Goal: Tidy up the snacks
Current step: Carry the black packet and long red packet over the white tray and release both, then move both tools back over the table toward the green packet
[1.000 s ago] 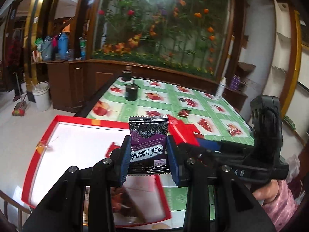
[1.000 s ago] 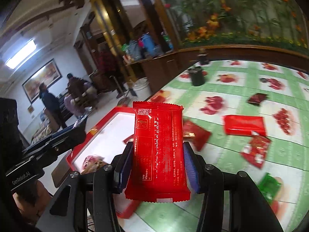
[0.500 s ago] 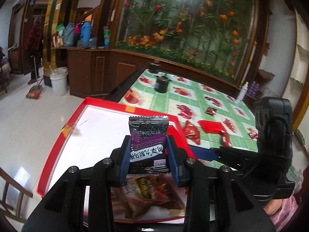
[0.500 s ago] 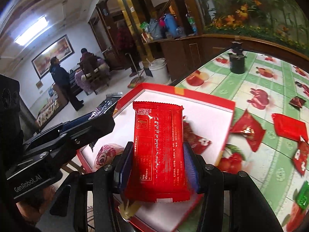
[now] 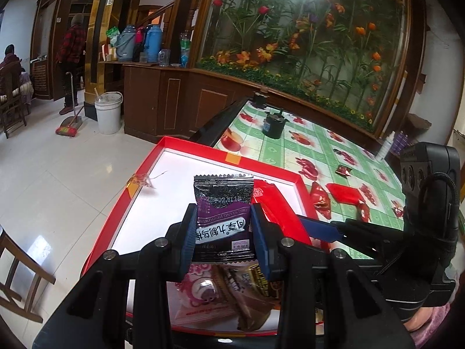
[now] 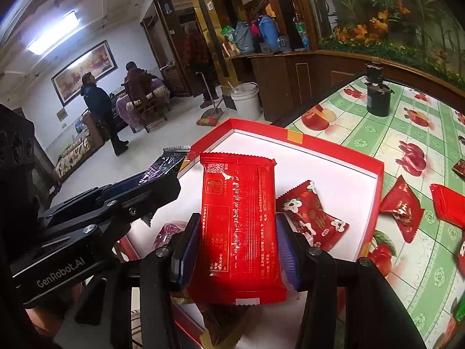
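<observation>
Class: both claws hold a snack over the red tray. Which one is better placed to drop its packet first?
Probably right. The right claw holds its red packet over bare white floor of the red tray; the left claw hangs above snacks already lying there.

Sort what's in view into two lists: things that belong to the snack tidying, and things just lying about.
Part of the job:
- black-and-purple packet, clamped in the left gripper
- long red packet, clamped in the right gripper
- red box, already holding a few snacks
- loose red snacks on the tablecloth

Just lying about:
- black pot
- white bucket
- broom
</observation>
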{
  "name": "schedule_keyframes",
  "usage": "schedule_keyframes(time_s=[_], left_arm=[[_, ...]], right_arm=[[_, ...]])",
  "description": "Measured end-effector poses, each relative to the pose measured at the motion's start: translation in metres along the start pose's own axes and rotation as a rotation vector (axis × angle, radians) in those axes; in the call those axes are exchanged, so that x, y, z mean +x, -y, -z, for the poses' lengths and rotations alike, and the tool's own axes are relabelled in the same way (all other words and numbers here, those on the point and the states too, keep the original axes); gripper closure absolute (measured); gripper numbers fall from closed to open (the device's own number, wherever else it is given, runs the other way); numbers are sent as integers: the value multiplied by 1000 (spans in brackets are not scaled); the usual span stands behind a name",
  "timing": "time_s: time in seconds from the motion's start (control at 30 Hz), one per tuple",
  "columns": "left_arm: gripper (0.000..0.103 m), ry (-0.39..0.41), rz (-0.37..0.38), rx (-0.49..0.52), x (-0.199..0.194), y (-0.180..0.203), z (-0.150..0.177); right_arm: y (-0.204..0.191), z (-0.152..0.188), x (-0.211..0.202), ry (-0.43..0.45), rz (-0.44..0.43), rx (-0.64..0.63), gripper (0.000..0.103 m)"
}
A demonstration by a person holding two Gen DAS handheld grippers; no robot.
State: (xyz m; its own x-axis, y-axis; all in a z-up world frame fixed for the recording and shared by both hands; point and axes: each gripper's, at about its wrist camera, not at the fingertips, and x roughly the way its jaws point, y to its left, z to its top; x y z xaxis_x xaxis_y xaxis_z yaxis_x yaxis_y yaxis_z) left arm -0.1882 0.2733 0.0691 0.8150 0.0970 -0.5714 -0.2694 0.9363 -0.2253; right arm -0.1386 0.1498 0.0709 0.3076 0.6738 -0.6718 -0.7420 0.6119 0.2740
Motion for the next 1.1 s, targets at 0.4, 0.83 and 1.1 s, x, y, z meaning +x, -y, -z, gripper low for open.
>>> schedule_keyframes(time_s=[0.4,0.83,1.1], left_arm=[[67,-49,-5,-43,9,-7,4],[33,-23,-46,-43,-2,10,0],[26,-29,-50,55,-3,51,4]], right_arm=[[-3,2,7,-23,35,-46,50],[40,1,-39,61,73,46,50],[94,11,-86,133,127,157,50]])
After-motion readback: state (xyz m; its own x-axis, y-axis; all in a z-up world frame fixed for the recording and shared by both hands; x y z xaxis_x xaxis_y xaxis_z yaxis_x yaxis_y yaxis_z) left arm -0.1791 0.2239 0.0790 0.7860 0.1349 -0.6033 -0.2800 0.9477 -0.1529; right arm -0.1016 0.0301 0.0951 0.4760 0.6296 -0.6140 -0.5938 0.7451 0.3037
